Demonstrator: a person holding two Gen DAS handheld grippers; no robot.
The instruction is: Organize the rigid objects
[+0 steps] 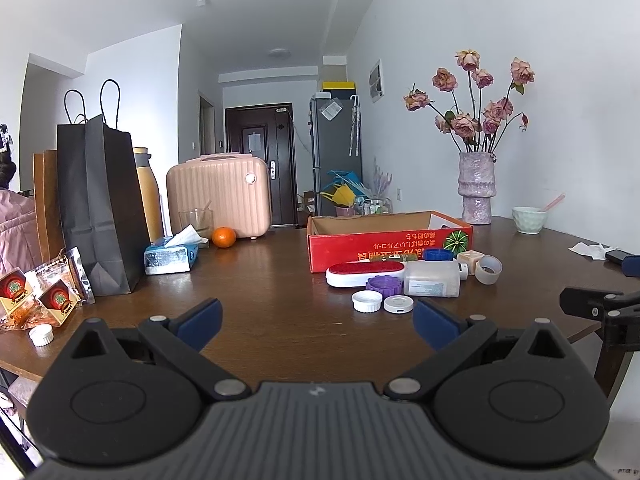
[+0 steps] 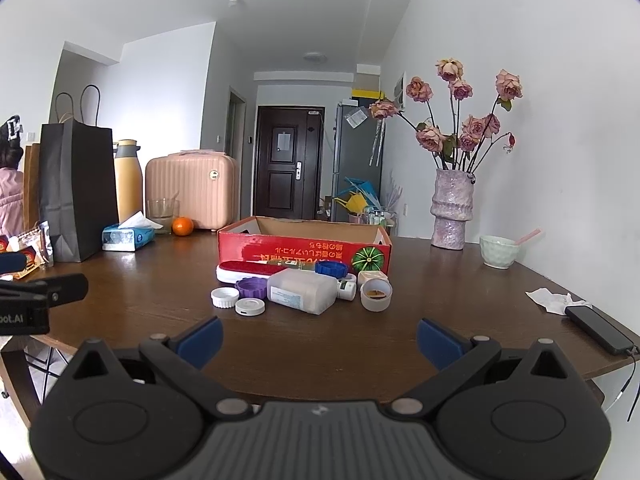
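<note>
Hovering low over the near edge of the dark brown wooden table (image 1: 260, 280), the left gripper (image 1: 318, 322) has its jaws spread wide, blue pads (image 1: 200, 318) well apart, nothing between them. The right gripper (image 2: 320, 338) sits in the same state: jaws wide, blue-padded fingers (image 2: 438, 340) empty, above the table edge.

Task items lie clustered on the table just in front of the open red cardboard box (image 2: 304, 250), which carries printed text and a green melon picture on its front wall. What the box holds cannot be made out from either view.

Cluster, left to right in the right wrist view:
- white-bodied lint brush with red pile face (image 2: 248, 270), lying flat against the box front
- purple ribbed screw cap (image 2: 251, 288), just beside the brush
- white ribbed jar lid (image 2: 225, 297) and flat white round disc (image 2: 250, 306), nearest the grippers
- translucent white plastic bottle (image 2: 304, 292) on its side, label up
- blue ribbed cap (image 2: 331, 268) behind the bottle, close to the box
- small white bottle (image 2: 346, 290) lying at the big bottle's right end
- cream square block (image 2: 372, 277) and, in front of it, a frosted tape roll (image 2: 376, 295) on its edge

Surroundings: black paper bag (image 1: 100, 208), tissue pack (image 1: 170, 256), orange (image 1: 223, 237), pink ribbed case (image 1: 218, 196), pink vase of dried roses (image 1: 477, 188), pale green bowl (image 1: 529, 219), black phone (image 2: 598, 330).
</note>
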